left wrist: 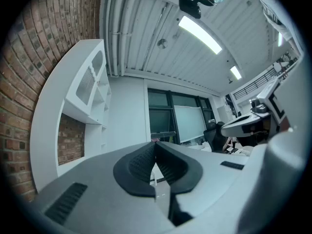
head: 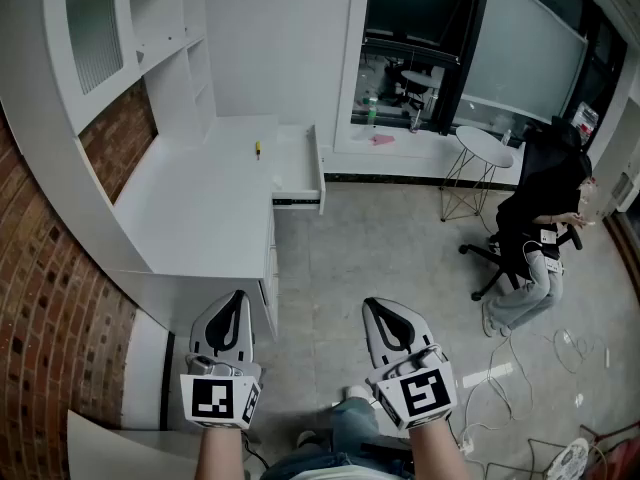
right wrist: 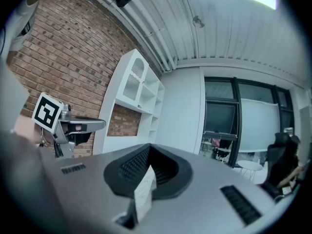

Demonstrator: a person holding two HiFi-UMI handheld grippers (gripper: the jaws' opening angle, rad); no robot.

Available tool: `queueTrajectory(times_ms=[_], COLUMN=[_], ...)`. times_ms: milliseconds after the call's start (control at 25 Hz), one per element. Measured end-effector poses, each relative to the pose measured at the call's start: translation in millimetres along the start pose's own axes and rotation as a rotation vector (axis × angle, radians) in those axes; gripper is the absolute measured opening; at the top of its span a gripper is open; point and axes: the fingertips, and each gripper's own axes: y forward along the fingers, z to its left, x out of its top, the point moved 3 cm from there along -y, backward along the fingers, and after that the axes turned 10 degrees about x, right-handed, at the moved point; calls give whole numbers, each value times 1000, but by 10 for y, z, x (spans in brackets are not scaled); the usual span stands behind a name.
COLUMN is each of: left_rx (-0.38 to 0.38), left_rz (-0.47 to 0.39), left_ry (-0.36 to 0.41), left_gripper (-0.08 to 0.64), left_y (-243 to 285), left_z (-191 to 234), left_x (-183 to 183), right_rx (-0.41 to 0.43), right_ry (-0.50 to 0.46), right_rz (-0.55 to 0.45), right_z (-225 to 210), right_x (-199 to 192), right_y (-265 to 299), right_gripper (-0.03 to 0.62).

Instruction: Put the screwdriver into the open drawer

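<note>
On the white desk [head: 200, 203], near its far edge, lies the screwdriver [head: 257, 149], a small yellow-handled shape too small to show its tip. Just right of it, the open drawer [head: 300, 168] juts from the desk's far right end. Only the head view shows these two.

Short of the desk's near end, the left gripper [head: 236, 298] and right gripper [head: 376, 308] are held side by side, well apart from the screwdriver. Each has its jaws pressed together on nothing.

The left gripper view confirms this, with ribbed pads [left wrist: 141, 162] meeting at the tip. The right gripper view shows the same and catches the left gripper's marker cube at its left edge.

Both gripper views look level at the shelf unit [head: 150, 28] over the desk and the brick wall [right wrist: 73, 48]. Their lower halves are filled by grey jaw bodies, which hide the desktop.

Right of the desk, beyond a round side table [head: 484, 146], a seated person [head: 545, 223] appears, partly cut off in the gripper views.
</note>
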Motion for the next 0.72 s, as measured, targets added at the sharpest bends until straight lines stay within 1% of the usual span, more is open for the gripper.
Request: queueTrajectory(times_ms=[200, 360, 520, 720], left_rx=[8, 21, 53, 86], left_rz=[0, 6, 15, 37], left_ry=[-1, 11, 20, 33], left_gripper=[14, 14, 12, 12], left_y=[95, 272, 596, 1218], left_z=[-31, -60, -69, -180], left_x=[5, -44, -157, -311], right_rx=[5, 6, 9, 30], right_ry=[-2, 15, 66, 115], right_rz=[-8, -32, -91, -81], right_z=[-98, -297, -626, -1223], right_x=[-15, -65, -148, -327], right_y=[49, 189, 430, 845], right_gripper=[9, 9, 10, 11])
